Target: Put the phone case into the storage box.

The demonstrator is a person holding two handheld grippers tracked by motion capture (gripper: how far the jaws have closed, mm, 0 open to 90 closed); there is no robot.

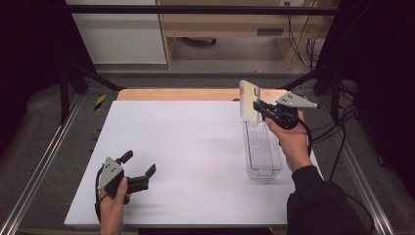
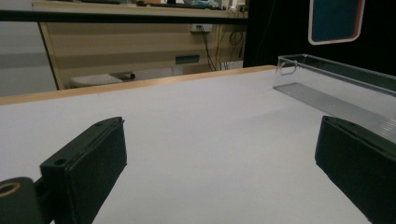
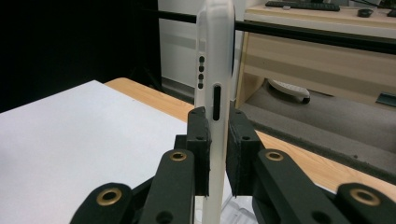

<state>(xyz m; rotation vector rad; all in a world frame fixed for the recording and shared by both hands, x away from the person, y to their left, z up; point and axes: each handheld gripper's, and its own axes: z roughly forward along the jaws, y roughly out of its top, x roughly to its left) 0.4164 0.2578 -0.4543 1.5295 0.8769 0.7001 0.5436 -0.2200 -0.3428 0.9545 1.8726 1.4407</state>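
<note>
A white phone case (image 1: 249, 102) stands upright in the air above the far end of a clear plastic tray (image 1: 263, 152). My right gripper (image 1: 258, 108) is shut on its edge, seen edge-on as the case (image 3: 214, 70) between the two pads of that gripper (image 3: 216, 154). The case (image 2: 335, 21) also shows from behind at the top right of the left gripper view, with a dark inner face. My left gripper (image 1: 140, 164) rests near the table's front left, jaws wide open with nothing between them (image 2: 219, 163).
A white sheet (image 1: 181, 156) covers the table, with a wooden edge (image 1: 195, 94) along the far side. The clear tray (image 2: 336, 88) lies lengthwise at the right. Metal rails (image 1: 44, 161) flank the table. Desks and cables stand beyond.
</note>
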